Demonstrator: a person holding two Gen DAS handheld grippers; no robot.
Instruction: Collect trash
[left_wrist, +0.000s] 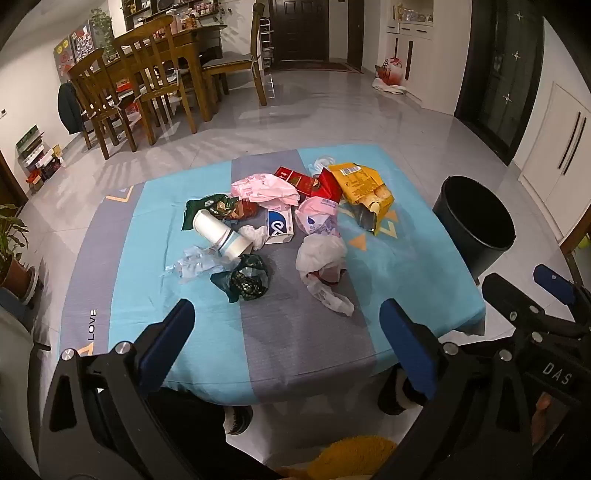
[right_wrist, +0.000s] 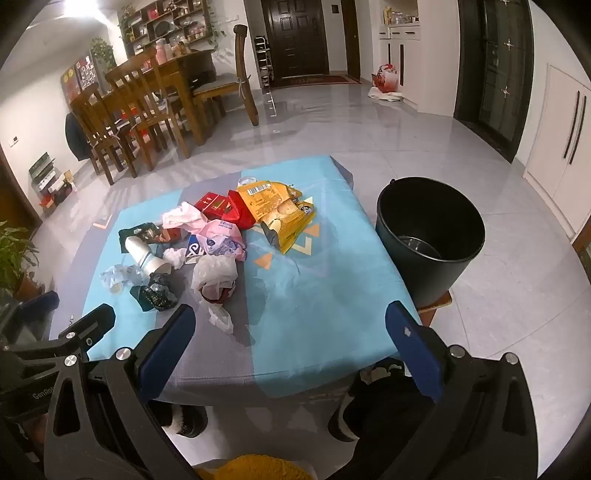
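A pile of trash lies on a low table with a blue and grey cloth (left_wrist: 184, 295) (right_wrist: 325, 295): a white plastic bag (left_wrist: 321, 258) (right_wrist: 216, 275), a white cup (left_wrist: 221, 232) (right_wrist: 146, 254), a dark green wrapper (left_wrist: 247, 278) (right_wrist: 157, 293), a yellow snack bag (left_wrist: 364, 188) (right_wrist: 277, 205), pink bags (left_wrist: 264, 186) (right_wrist: 221, 236) and a red box (left_wrist: 295, 177) (right_wrist: 216, 203). A black bin (left_wrist: 474, 218) (right_wrist: 430, 236) stands right of the table. My left gripper (left_wrist: 286, 325) and right gripper (right_wrist: 291, 328) are open, empty, above the table's near edge.
A wooden dining table with chairs (left_wrist: 147, 77) (right_wrist: 147, 96) stands at the back left. A potted plant (left_wrist: 11, 251) (right_wrist: 14, 258) is at the left. Dark doors and white cabinets (left_wrist: 561, 147) line the far and right walls. The floor is grey tile.
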